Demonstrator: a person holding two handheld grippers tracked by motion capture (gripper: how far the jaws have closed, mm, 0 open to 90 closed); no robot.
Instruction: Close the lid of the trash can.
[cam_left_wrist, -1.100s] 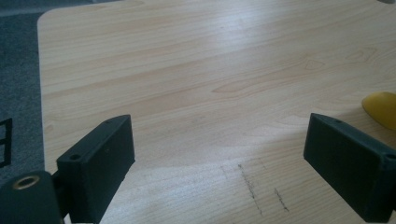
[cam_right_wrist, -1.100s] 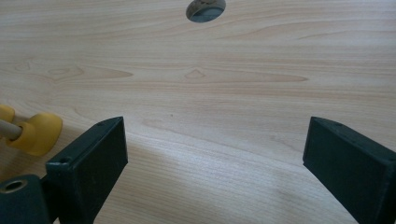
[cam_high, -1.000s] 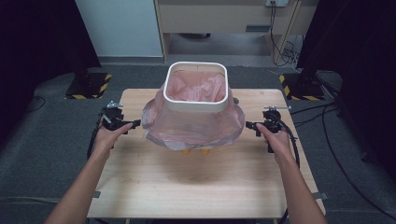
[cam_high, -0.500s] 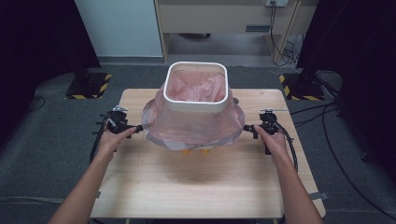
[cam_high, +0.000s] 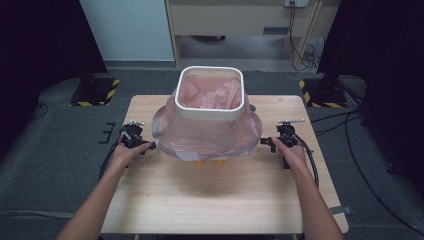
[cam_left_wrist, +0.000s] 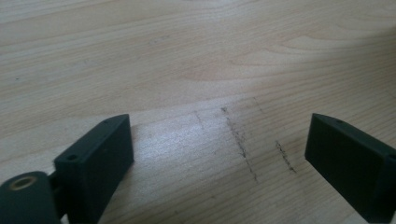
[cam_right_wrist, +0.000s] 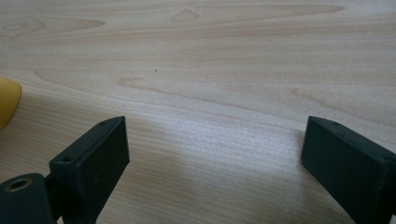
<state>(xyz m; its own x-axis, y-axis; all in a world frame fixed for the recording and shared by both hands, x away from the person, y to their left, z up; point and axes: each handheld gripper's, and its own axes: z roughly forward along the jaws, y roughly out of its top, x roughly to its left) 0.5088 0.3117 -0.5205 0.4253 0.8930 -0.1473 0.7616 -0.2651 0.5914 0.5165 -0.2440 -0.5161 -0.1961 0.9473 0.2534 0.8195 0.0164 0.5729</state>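
A white square bin (cam_high: 210, 114) stands at the table's far middle. It is lined with a pink plastic bag (cam_high: 205, 137) whose skirt drapes down over the bin's outside and spreads on the wood. My left gripper (cam_high: 150, 146) rests on the table at the bag's left edge, and my right gripper (cam_high: 263, 141) at its right edge. In the left gripper view the left gripper (cam_left_wrist: 219, 154) is open over bare wood. In the right gripper view the right gripper (cam_right_wrist: 215, 154) is open too, with nothing between its jaws.
Small orange pieces (cam_high: 210, 162) peek out from under the bag's front hem, and a yellow-orange edge (cam_right_wrist: 7, 100) shows in the right gripper view. The wooden table (cam_high: 220, 200) has free room in front. Cables trail off both table sides.
Both grippers have drifted slightly inward toward the bag and a little nearer the person. The bin and bag have not moved.
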